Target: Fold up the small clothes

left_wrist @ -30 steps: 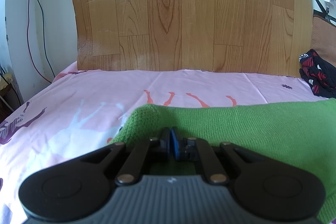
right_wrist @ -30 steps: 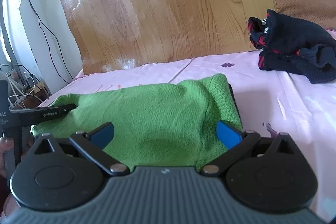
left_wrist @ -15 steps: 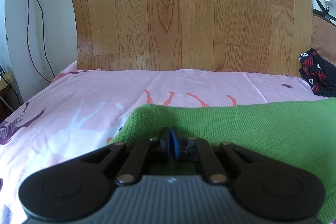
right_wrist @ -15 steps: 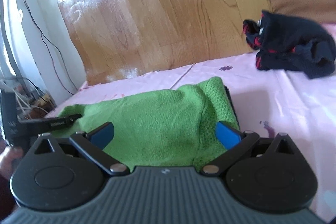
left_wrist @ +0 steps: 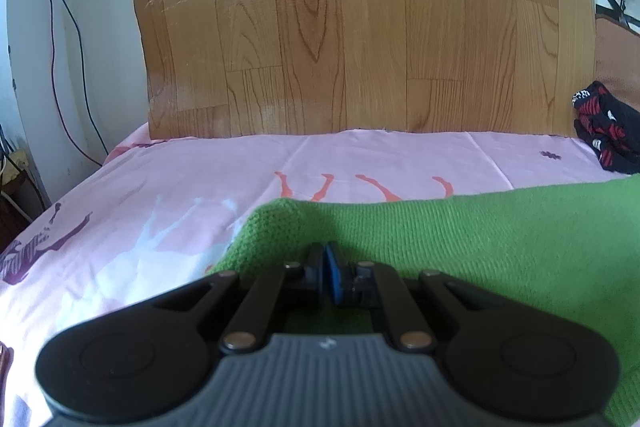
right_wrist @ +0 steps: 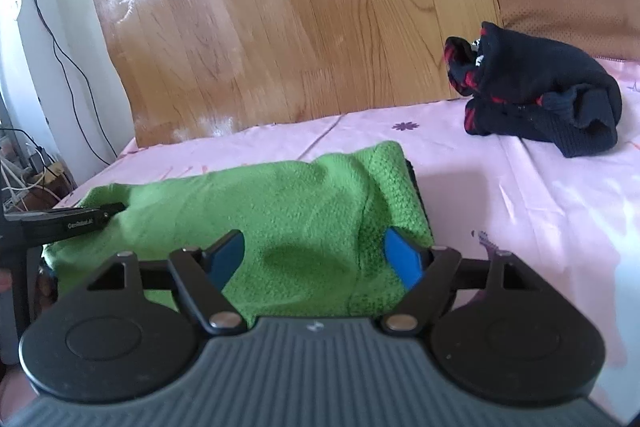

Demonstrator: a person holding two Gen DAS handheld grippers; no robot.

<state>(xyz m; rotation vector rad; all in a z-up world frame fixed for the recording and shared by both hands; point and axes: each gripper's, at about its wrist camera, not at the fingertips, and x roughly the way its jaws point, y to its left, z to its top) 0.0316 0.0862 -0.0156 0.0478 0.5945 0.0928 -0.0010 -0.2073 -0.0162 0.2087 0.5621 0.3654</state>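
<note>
Green knit garment (right_wrist: 288, 211) lies bunched on the pink sheet (left_wrist: 168, 195), folded over itself with a raised hump at its right end. Your left gripper (left_wrist: 329, 273) is clenched on the garment's left edge, blue pads pressed together. Your right gripper (right_wrist: 316, 257) is released, pads spread wide above the garment's near side. Dark red-patterned clothing (right_wrist: 536, 99) sits well beyond the garment's right end. Wood-grain board (left_wrist: 352, 27) stands behind the garment.
</note>
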